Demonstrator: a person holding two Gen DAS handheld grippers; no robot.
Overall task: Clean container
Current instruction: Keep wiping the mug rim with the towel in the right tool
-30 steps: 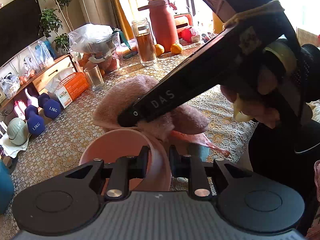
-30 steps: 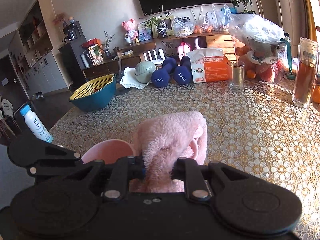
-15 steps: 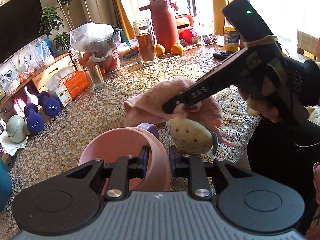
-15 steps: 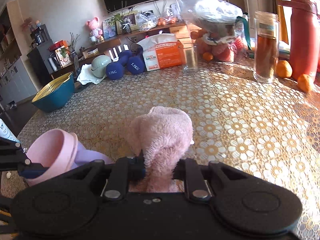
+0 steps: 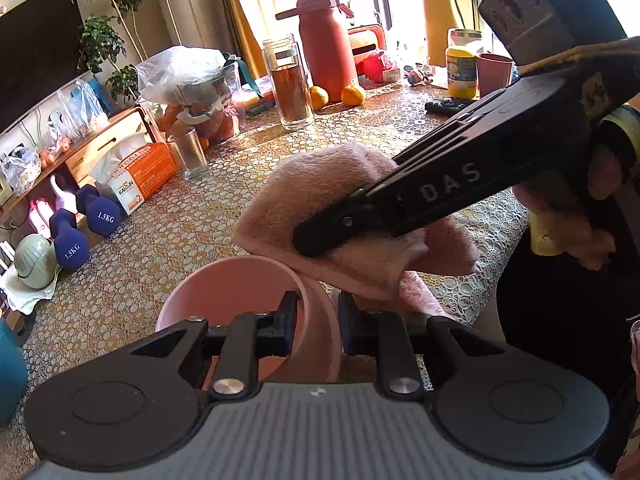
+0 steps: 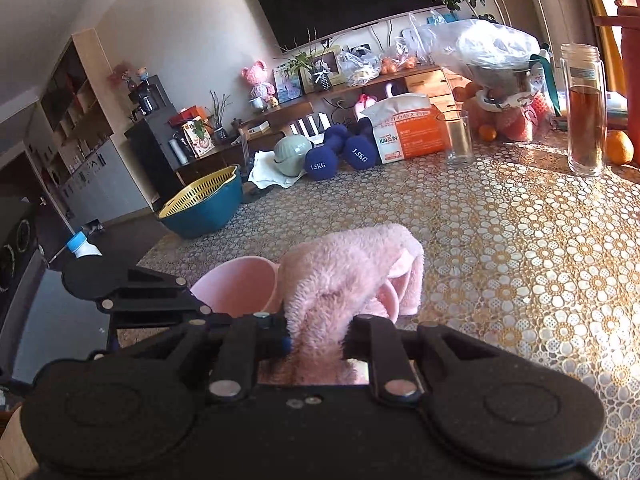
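Observation:
A pink container (image 5: pixel 240 292) is held up over the table, its open mouth turned to the left. My left gripper (image 5: pixel 316 330) is shut on its rim, one finger inside and one outside. A fluffy pink cloth (image 5: pixel 320 188) is pressed against the container's right outer wall. My right gripper (image 6: pixel 318 338) is shut on that pink cloth (image 6: pixel 344 276). In the right wrist view the pink container (image 6: pixel 236 288) sits just left of the cloth, held by the left gripper (image 6: pixel 276 322). The container's inside looks bare.
On the patterned tablecloth (image 6: pixel 520 248) stand a drinking glass (image 5: pixel 187 152), a jar of brown liquid (image 5: pixel 291 86), a red flask (image 5: pixel 326 44), oranges (image 5: pixel 352 94), a tissue box (image 5: pixel 138 178) and blue dumbbells (image 5: pixel 86 224). A teal and yellow basket (image 6: pixel 204 204) sits at the far left edge.
Half a second ago the right gripper had drawn the cloth away to the right of the container. Now the cloth is back against the container's rim and side.

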